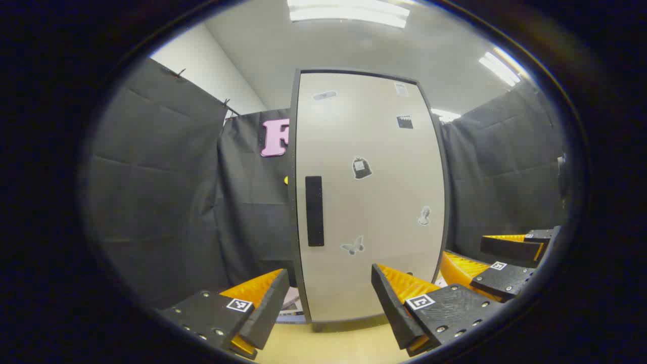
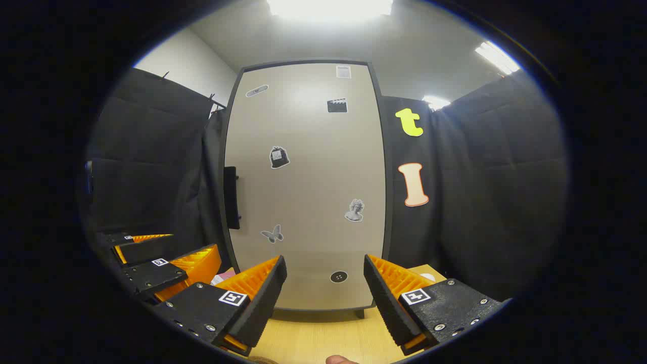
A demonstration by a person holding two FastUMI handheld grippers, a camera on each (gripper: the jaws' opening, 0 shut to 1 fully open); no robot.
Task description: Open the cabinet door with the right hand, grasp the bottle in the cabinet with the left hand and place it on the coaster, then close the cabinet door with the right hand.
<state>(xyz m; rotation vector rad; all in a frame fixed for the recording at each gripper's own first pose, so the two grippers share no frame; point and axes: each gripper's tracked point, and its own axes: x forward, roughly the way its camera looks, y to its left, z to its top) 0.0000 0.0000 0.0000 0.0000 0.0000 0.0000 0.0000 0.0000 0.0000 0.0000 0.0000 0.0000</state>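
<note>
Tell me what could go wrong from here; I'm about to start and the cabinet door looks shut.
1. The handle sits on the door's left edge, nearer the left gripper than the right gripper; the reach across may bump the two together.
2. Both grippers hang open close before the door, so its swing could strike one.
3. The bottle is hidden behind the door; its position is unknown.
</note>
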